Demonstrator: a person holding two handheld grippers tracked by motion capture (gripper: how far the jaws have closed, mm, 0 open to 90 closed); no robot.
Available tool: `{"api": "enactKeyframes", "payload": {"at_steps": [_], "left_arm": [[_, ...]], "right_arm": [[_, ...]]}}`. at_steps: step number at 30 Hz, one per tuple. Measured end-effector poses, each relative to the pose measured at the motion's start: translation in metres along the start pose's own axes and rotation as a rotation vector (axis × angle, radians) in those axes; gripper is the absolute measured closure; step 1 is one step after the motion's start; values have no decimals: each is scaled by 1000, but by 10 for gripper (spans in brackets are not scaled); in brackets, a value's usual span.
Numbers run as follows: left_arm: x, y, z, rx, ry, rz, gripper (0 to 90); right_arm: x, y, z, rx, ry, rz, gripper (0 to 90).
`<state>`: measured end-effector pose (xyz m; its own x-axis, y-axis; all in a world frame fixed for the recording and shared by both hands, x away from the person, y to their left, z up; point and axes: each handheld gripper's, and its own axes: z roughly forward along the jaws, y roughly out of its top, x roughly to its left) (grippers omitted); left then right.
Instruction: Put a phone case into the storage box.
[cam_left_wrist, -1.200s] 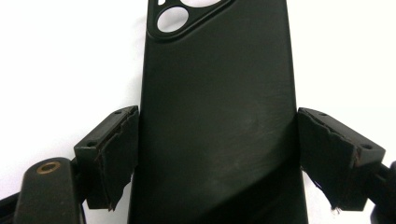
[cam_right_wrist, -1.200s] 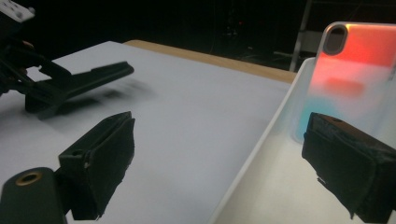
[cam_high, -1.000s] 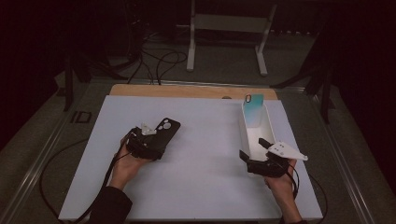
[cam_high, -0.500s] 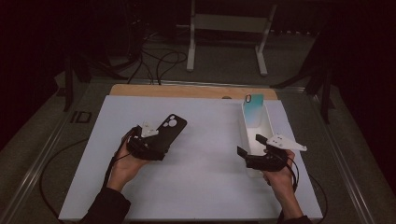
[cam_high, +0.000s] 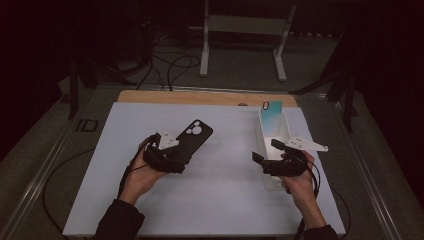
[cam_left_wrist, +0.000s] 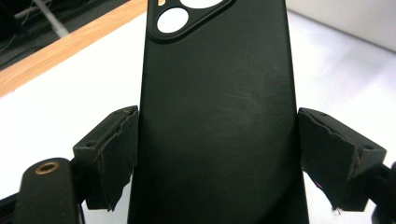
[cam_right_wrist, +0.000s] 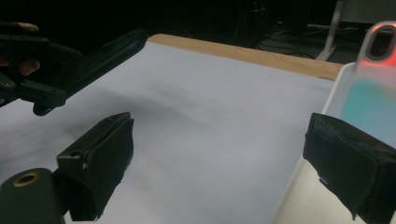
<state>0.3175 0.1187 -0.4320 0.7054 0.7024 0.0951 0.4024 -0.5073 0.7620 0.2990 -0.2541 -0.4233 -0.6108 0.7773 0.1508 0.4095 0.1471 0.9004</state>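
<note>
A black phone case (cam_high: 192, 137) with round camera holes is held by its long edges in my left gripper (cam_high: 175, 152). In the left gripper view the case (cam_left_wrist: 219, 93) spans the whole gap and both pads (cam_left_wrist: 114, 149) press on its sides. It hangs tilted just above the white board. My right gripper (cam_high: 267, 151) stands open beside a narrow white box (cam_high: 261, 135), with nothing between its jaws (cam_right_wrist: 219, 154). A teal phone case (cam_high: 272, 117) stands upright in that box and shows at the right edge of the right gripper view (cam_right_wrist: 373, 93).
The white board (cam_high: 215, 195) covers the table, with a wooden strip (cam_high: 200, 97) along its far edge. Beyond the table stand a metal frame (cam_high: 240, 50) and loose cables (cam_high: 170, 60) on the floor. A cable (cam_high: 75, 165) trails off the left side.
Both hands have risen a little. The black case has come up and shifted slightly right with the left gripper. The right gripper has drifted up and left beside the box.
</note>
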Motion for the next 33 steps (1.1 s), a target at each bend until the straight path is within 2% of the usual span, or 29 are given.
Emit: {"api": "enactKeyframes", "payload": {"at_steps": [12, 23, 32, 33], "left_arm": [[-16, 13, -1, -45, -33, 52, 165], [-40, 25, 5, -79, -85, 101, 163], [-53, 31, 9, -102, -115, 122, 161], [-56, 32, 10, -111, -120, 122, 161]], "right_arm": [[8, 10, 11, 3, 56, 5, 88], [24, 23, 27, 19, 129, 20, 93], [32, 27, 39, 38, 178, 52, 185], [34, 27, 42, 45, 195, 62, 246]]}}
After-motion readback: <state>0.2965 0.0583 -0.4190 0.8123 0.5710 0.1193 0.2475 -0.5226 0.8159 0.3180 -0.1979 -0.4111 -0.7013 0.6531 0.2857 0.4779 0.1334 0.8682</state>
